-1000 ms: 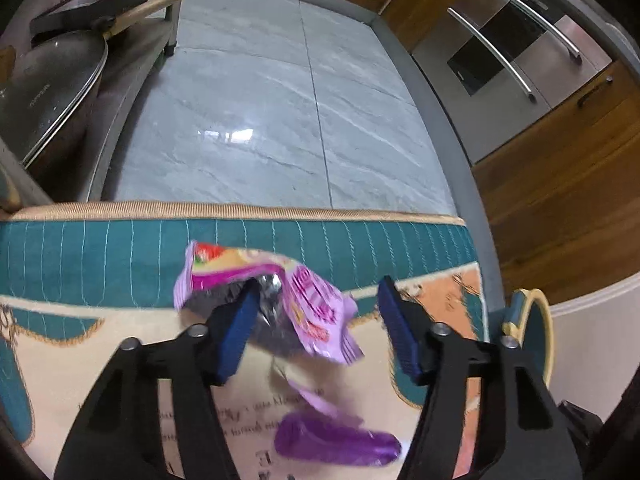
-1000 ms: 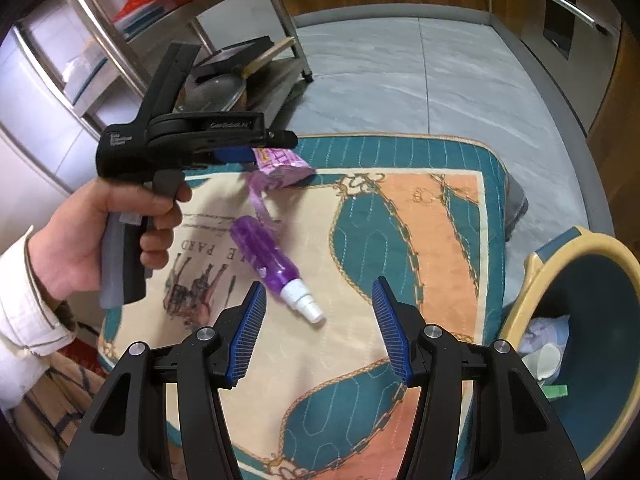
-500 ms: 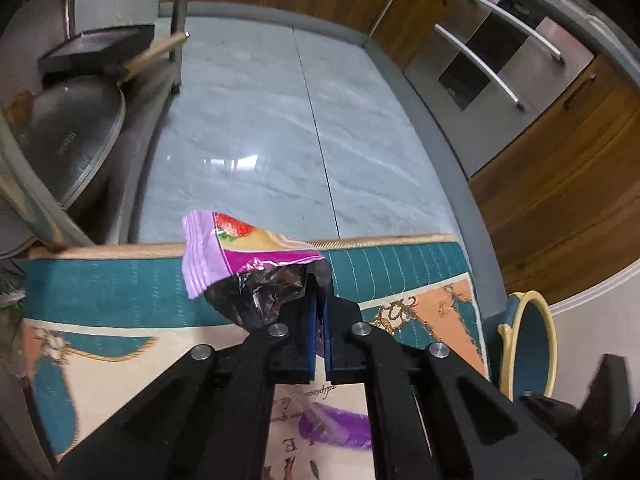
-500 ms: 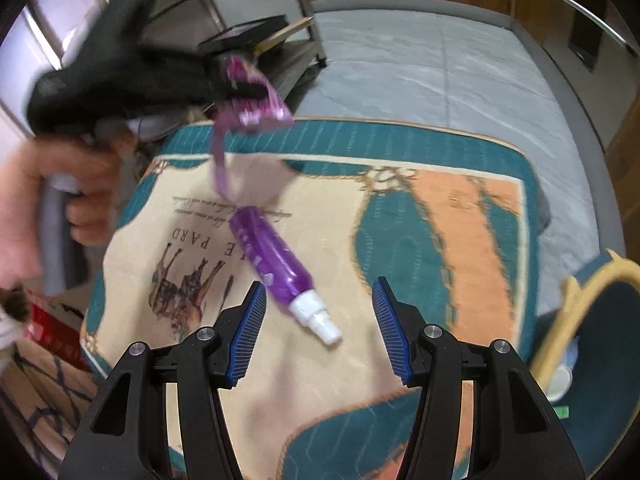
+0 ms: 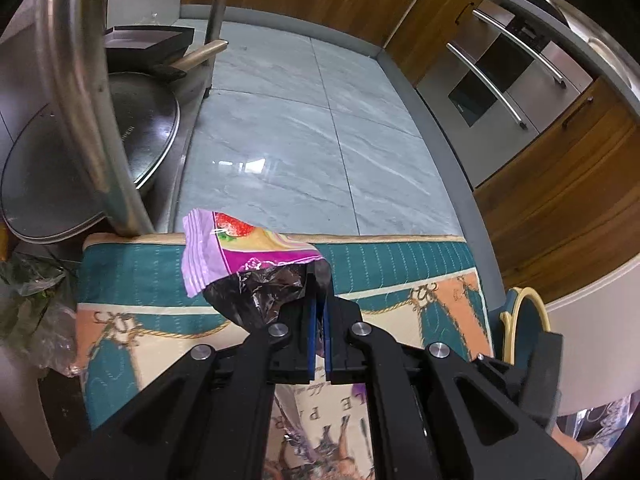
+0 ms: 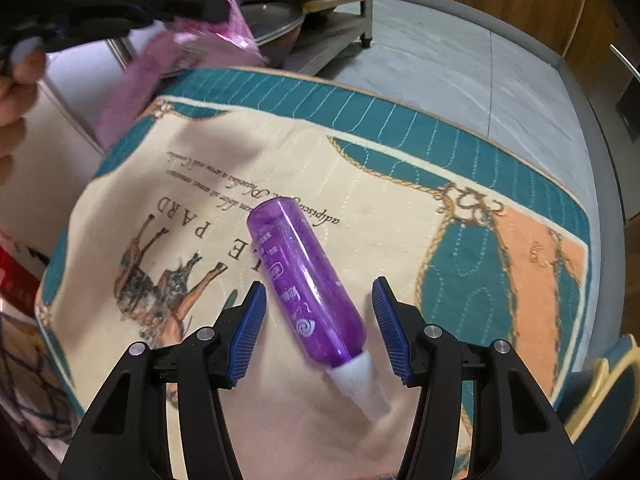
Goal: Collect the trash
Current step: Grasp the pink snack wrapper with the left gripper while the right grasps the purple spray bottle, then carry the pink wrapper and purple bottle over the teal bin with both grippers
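Wrapper (image 5: 240,264) lifted off mat – left gripper (image 5: 319,320) pinching it, right gripper (image 6: 318,328) spread, bottle (image 6: 304,284) tip blurred.

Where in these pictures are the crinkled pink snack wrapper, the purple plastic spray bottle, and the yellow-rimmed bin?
crinkled pink snack wrapper (image 5: 240,256): left wrist view, on its printed pink front.
purple plastic spray bottle (image 6: 304,280): right wrist view, on the middle of its body.
yellow-rimmed bin (image 5: 536,304): left wrist view, on its rim.
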`<state>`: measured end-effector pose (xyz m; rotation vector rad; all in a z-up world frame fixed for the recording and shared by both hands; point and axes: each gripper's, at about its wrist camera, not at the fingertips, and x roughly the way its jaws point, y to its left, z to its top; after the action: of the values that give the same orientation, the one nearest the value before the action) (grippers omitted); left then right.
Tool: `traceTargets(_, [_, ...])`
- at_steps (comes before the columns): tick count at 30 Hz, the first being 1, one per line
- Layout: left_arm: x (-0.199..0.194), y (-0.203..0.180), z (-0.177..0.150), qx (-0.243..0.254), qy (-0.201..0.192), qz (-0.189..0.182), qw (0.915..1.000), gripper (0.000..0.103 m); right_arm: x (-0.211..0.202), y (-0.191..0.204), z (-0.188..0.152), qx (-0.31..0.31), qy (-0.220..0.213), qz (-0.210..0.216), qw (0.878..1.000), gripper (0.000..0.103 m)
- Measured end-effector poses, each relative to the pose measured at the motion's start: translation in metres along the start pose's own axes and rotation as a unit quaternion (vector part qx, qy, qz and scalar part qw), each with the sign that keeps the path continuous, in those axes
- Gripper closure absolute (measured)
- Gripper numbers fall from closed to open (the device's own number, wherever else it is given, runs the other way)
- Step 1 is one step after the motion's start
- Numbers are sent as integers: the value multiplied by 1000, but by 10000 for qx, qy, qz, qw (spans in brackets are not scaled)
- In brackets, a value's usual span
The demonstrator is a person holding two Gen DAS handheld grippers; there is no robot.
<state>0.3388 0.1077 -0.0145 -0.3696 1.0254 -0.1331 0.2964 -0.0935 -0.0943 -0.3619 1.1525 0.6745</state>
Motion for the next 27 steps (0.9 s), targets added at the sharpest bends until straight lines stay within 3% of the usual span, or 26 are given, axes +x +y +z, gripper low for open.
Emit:
traceTargets(3, [-5,3,-2,59,-16,45,10000,101,8,7,1,-91,57,-38,9999,50])
traceTargets(5, [-9,6,-2,52,-31,42,10000,101,8,12,1,-163,53,-54,9998,62])
traceTargets(7, [-12,6,-2,73,-47,31,10000,101,8,16,0,-212,59,-36,9998,67])
traceTargets(18, [-26,-19,-9,311,-142,-127,9993,101,-20,29,-29,-316,-64,-162,9993,69])
traceTargets(27, [-38,-62,-28,753,-249,-130,9968,101,-82,6,-47,74,-512,-355,9980,69])
